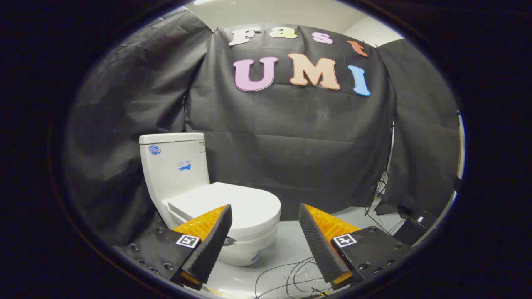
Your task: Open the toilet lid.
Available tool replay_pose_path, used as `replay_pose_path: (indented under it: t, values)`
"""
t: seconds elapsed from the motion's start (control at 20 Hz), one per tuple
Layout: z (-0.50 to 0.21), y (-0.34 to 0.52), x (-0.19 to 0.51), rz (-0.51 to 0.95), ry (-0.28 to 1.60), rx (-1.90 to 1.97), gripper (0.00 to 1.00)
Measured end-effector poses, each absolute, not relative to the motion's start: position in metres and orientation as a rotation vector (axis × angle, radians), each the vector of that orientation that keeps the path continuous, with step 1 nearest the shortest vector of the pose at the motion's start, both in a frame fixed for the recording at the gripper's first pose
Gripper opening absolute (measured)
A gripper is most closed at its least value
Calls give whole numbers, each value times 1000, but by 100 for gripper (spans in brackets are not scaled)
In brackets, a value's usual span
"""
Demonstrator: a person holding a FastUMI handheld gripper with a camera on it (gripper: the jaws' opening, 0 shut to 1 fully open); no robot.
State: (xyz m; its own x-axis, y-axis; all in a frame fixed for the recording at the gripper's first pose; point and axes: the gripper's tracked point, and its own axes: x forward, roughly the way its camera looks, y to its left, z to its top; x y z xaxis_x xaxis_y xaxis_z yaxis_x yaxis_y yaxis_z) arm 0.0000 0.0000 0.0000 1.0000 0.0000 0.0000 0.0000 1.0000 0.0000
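Fingers of the gripper [264,207] stand spread wide apart, with nothing between them and nothing touching either one. Each finger [210,243] has a ribbed inner face, and each of their mounts carries one square marker [187,240], so two markers in all.

One toilet [216,199] stands ahead of the gripper, off to the left side, with the left finger overlapping the front of its bowl from this angle. I cannot tell how near the finger tip is to the porcelain, but no contact shows. The toilet lid [241,203] is down, lying flat and closed over the seat. Behind it rises one tank [174,166], upright against the black cloth wall [291,137], with its own flat cover on top. Two small stickers show on the side of the tank; a further small mark sits low on the front of the bowl.

On the pale floor [286,245], just ahead of the fingers and between them, lie a few thin loose cables [286,274] in loops. Beyond the right finger, near the foot of the cloth, a thin stand [384,174] leans up along the wall, and a dark box-like thing [411,228] sits on the floor beside it; what it is I cannot make out.
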Motion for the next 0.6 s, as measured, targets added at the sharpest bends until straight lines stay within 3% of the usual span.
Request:
replay_pose_path:
  t: [0.6]
  values:
    - [-43,35,39,16,147,78,100]
